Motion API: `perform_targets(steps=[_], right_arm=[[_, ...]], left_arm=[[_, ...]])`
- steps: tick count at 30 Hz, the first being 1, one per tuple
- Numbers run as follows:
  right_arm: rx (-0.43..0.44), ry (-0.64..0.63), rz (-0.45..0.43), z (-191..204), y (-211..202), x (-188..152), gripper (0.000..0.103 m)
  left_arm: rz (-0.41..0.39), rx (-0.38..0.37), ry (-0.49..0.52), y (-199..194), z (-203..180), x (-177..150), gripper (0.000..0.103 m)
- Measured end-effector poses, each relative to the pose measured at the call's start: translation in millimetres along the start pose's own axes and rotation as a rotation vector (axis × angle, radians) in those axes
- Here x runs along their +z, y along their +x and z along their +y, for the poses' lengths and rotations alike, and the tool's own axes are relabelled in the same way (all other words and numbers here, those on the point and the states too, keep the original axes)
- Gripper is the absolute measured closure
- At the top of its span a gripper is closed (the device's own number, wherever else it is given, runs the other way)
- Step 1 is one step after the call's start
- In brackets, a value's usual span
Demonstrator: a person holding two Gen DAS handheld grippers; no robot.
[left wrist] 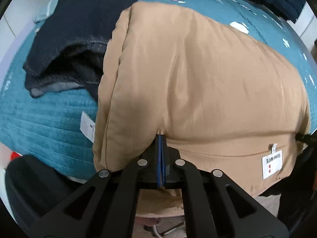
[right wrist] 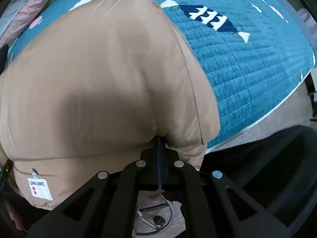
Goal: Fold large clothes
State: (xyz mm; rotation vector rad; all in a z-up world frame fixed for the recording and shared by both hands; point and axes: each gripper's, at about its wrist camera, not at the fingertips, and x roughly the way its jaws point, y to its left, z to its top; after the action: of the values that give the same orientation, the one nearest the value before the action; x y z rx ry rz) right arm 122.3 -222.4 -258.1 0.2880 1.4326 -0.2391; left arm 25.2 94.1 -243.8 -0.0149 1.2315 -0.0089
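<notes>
Two grippers on it: I've got the puffy tan padded jacket [left wrist: 198, 83] lying on the teal quilted bed cover [right wrist: 247, 69], looks partly folded already. Left gripper [left wrist: 161, 138] and right gripper [right wrist: 160, 139] jaws both pinch its near edge; another fold probably left.

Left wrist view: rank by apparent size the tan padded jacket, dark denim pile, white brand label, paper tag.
1. Tan padded jacket, fills most of the view, though it is nearest the lens.
2. Dark denim pile.
3. White brand label on the jacket and white paper tag on the teal quilt: look alike, unranked.
</notes>
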Motion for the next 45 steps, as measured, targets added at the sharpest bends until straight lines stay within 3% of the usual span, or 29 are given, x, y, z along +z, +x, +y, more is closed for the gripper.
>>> perform_targets(steps=[4,7,9,11,14,16,18,27,30,31,33,36,38,42,43,44,45], right_arm=[[0.115,0.088,-0.07,-14,-28,4,0.098],[0.209,0.093,-0.131,-22,-53,11,0.076],[0.196,0.1,-0.208,-27,-71,16,0.043],[0.172,0.089,-0.257,-30,-79,22,0.038],[0.21,0.105,-0.23,-62,-79,15,0.029],[0.216,0.108,-0.218,-70,-74,23,0.028],[0.228,0.087,-0.191,-73,-65,33,0.026],[0.336,0.114,0.0,-81,-11,60,0.026],[0.338,0.112,-0.042,-82,-24,65,0.026],[0.335,0.089,-0.068,-79,-32,69,0.026],[0.358,0.054,-0.087,-74,-40,81,0.016],[0.349,0.039,-0.102,-62,-44,105,0.013],[0.356,0.015,-0.107,-51,-43,122,0.01],[0.344,-0.009,-0.11,-29,-30,152,0.01],[0.361,-0.018,-0.088,-23,-23,159,0.01],[0.378,-0.02,-0.064,-17,-14,164,0.01],[0.381,-0.011,-0.043,-13,-6,168,0.01]], left_arm=[[-0.054,-0.054,-0.029,-24,9,-3,0.1],[-0.08,-0.058,-0.045,-37,10,-3,0.1],[-0.105,-0.043,-0.025,-43,4,-1,0.1],[-0.111,-0.041,-0.015,-45,0,2,0.099],[-0.099,-0.05,-0.025,-44,-4,11,0.096],[-0.108,-0.053,-0.021,-47,-8,14,0.084],[-0.123,-0.06,-0.011,-50,-9,13,0.062],[-0.116,-0.04,0.004,-45,-20,16,0.055],[-0.12,-0.075,-0.025,-49,-15,27,0.054],[-0.123,-0.093,-0.039,-51,-13,32,0.05],[-0.14,-0.156,-0.086,-57,-1,51,0.028],[-0.166,-0.156,-0.14,-58,18,82,0.018],[-0.17,-0.129,-0.168,-52,29,102,0.018],[-0.117,-0.185,-0.261,-20,51,138,0.02],[-0.095,-0.223,-0.283,-8,53,146,0.024],[-0.081,-0.257,-0.291,0,55,151,0.043],[-0.054,-0.275,-0.296,9,55,154,0.048]])
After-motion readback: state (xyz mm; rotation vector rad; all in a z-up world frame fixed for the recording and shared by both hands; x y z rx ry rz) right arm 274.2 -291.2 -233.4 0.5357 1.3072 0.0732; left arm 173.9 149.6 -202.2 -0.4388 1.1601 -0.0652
